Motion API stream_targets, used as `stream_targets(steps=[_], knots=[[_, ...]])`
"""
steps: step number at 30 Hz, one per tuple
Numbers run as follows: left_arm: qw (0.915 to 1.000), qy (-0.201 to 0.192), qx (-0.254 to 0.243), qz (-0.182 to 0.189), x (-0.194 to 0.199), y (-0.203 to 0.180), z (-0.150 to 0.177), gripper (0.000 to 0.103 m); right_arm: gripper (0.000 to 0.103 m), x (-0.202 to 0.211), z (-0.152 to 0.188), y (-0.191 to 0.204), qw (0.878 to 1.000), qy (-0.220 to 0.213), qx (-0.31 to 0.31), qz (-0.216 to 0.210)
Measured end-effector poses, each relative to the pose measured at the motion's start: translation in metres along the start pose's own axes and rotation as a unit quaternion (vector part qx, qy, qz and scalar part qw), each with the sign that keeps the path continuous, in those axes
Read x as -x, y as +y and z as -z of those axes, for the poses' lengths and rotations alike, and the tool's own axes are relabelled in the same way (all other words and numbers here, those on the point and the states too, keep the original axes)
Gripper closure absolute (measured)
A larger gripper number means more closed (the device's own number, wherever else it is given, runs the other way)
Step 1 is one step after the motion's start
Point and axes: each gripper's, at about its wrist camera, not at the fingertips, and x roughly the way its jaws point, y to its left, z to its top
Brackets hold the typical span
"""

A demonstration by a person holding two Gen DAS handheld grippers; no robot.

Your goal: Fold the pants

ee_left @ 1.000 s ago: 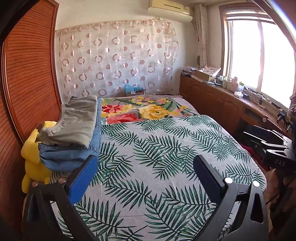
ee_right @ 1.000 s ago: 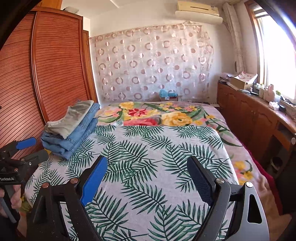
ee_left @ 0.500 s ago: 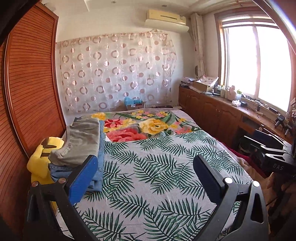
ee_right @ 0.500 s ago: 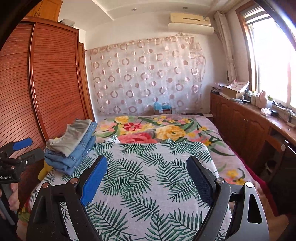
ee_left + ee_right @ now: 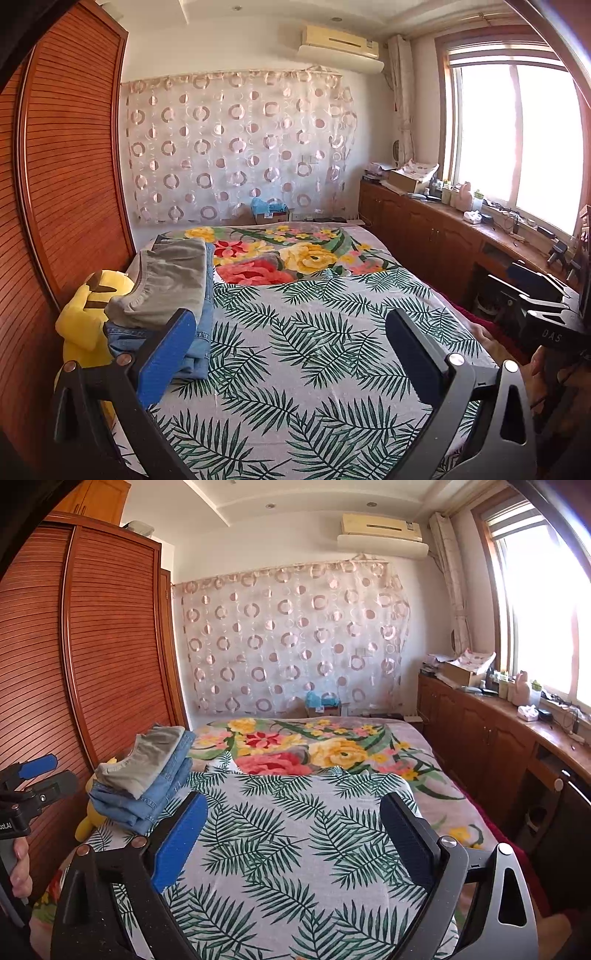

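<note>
Where folded pants lie stacked, yellow plush adjoins.

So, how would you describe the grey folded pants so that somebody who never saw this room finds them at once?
Start at the bed with the palm-leaf cover and go to its left edge, beside the brown slatted wardrobe. A small stack of folded clothes lies there, next to a yellow plush toy. The grey pants are the top piece; everything beneath them is blue denim.
</note>
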Motion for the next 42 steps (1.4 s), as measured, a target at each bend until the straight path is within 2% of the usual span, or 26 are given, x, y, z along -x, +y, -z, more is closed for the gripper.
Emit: stream_targets(steps=[42], knots=[[1.0000,0.000,0.002,0.001,0.0072,0.0039,0.0040,0.000,0.008,0.0027,0.0026,-0.0010,1.000,0.004,0.013,-0.003]])
